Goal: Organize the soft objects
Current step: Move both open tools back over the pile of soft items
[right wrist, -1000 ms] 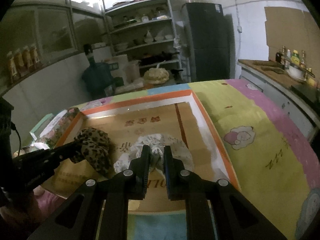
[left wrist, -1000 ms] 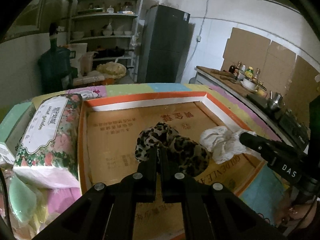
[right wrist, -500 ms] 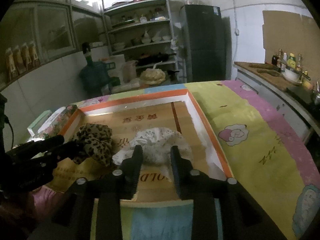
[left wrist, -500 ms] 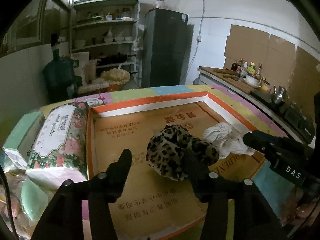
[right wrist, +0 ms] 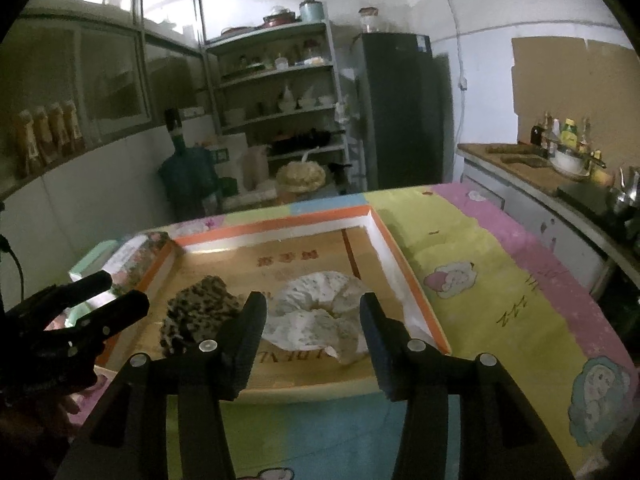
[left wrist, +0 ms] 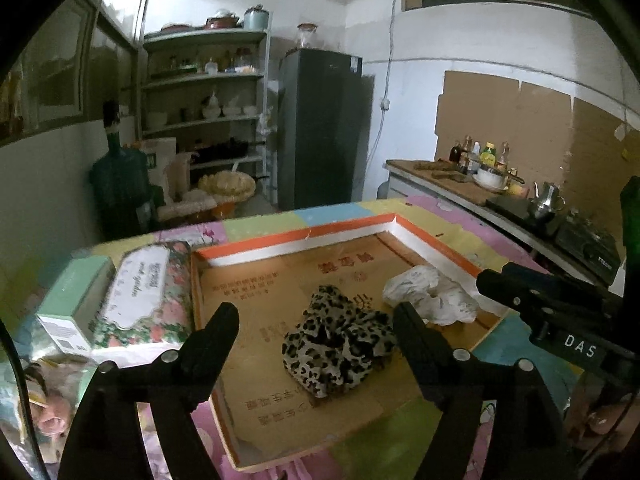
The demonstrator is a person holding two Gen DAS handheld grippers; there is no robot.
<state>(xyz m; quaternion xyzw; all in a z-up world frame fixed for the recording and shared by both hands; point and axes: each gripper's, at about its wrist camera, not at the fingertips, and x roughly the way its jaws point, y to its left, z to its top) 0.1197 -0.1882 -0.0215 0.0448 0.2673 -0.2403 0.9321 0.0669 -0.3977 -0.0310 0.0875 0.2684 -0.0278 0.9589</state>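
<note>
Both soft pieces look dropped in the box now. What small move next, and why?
Probably back both grippers out of the cardboard tray. The left gripper and right gripper stand open and empty, and the leopard-print scrunchie and white scrunchie lie side by side on its floor.

A leopard-print fabric scrunchie (left wrist: 340,344) and a crumpled white cloth (left wrist: 430,294) are laid inside the shallow cardboard tray (left wrist: 296,238), the cloth at two o'clock of the scrunchie; a floral tissue pack (left wrist: 142,292) is set at the tray's nine o'clock.
</note>
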